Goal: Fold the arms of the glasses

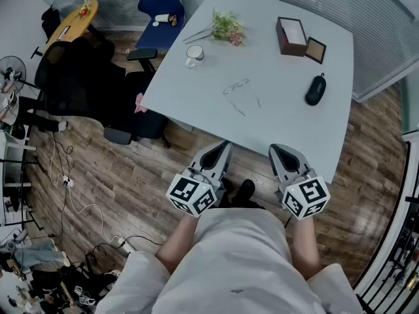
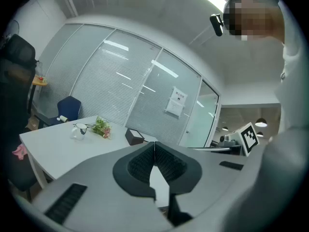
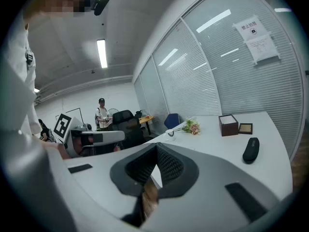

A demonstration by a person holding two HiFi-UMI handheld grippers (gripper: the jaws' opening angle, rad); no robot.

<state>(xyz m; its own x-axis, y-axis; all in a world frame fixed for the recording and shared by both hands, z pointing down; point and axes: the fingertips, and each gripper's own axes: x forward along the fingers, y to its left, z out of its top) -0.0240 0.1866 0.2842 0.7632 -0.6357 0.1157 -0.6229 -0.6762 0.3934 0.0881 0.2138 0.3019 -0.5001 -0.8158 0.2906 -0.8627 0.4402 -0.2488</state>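
A pair of thin-framed glasses (image 1: 236, 86) lies near the middle of the pale grey table (image 1: 288, 123), its two arms spread open toward me. Both grippers hang close to my body, short of the table's near edge and well clear of the glasses. My left gripper (image 1: 226, 146) has its jaws pressed together with nothing between them, as the left gripper view (image 2: 154, 147) also shows. On the right, the other gripper (image 1: 275, 150) is shut and empty too (image 3: 156, 150). I cannot make out the glasses in either gripper view.
A black glasses case (image 1: 315, 89) lies right of the glasses. At the table's far side stand a brown box (image 1: 292, 35), a small frame (image 1: 315, 50), flowers (image 1: 226, 26) and a glass mug (image 1: 194, 55). A black office chair (image 1: 85, 84) and a blue chair (image 1: 160, 8) stand to the left.
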